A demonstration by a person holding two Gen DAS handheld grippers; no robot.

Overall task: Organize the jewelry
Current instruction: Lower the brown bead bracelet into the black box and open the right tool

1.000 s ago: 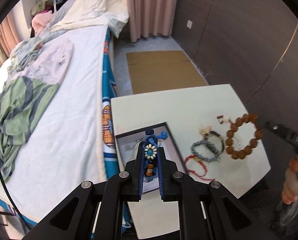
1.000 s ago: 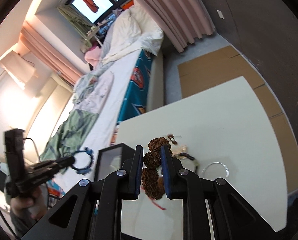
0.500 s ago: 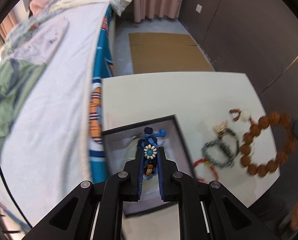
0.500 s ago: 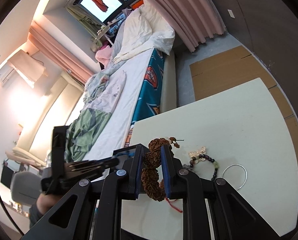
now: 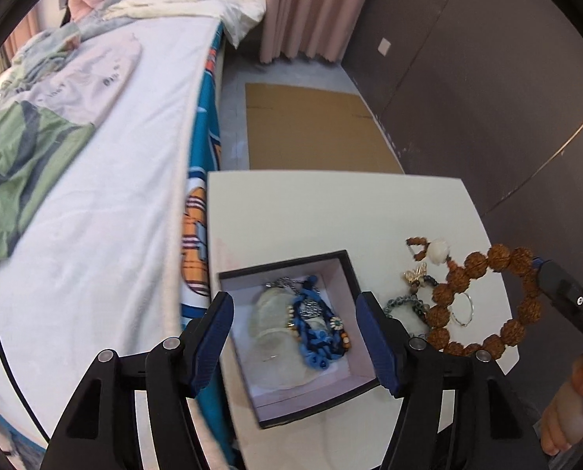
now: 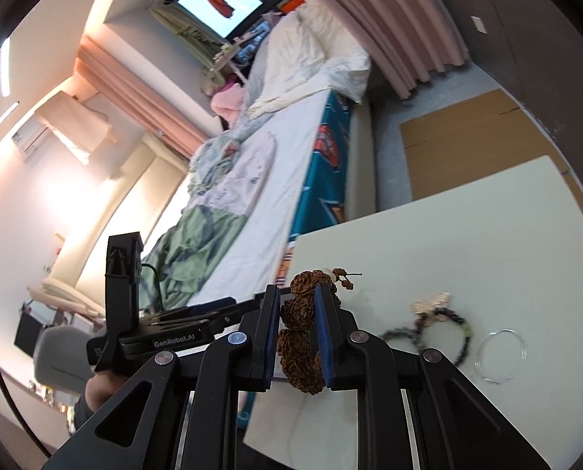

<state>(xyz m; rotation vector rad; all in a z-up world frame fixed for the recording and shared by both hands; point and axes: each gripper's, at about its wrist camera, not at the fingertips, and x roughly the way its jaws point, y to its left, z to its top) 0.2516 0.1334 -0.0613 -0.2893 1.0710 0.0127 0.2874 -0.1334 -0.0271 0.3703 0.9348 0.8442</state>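
A black jewelry box with a white lining stands at the white table's left edge. A blue braided bracelet lies in it on pale discs. My left gripper is open and empty just above the box. My right gripper is shut on a brown bead bracelet, held above the table; the bracelet also shows in the left wrist view. A dark bead bracelet with a gold charm and a thin clear ring lie on the table.
The white table stands against a bed with white sheets and green clothes. Flat cardboard lies on the floor beyond the table. A dark wall runs along the right.
My left gripper has opened and let go of the blue bracelet, which now lies in the box. My right gripper still holds the brown bead bracelet and has shifted closer to the box.
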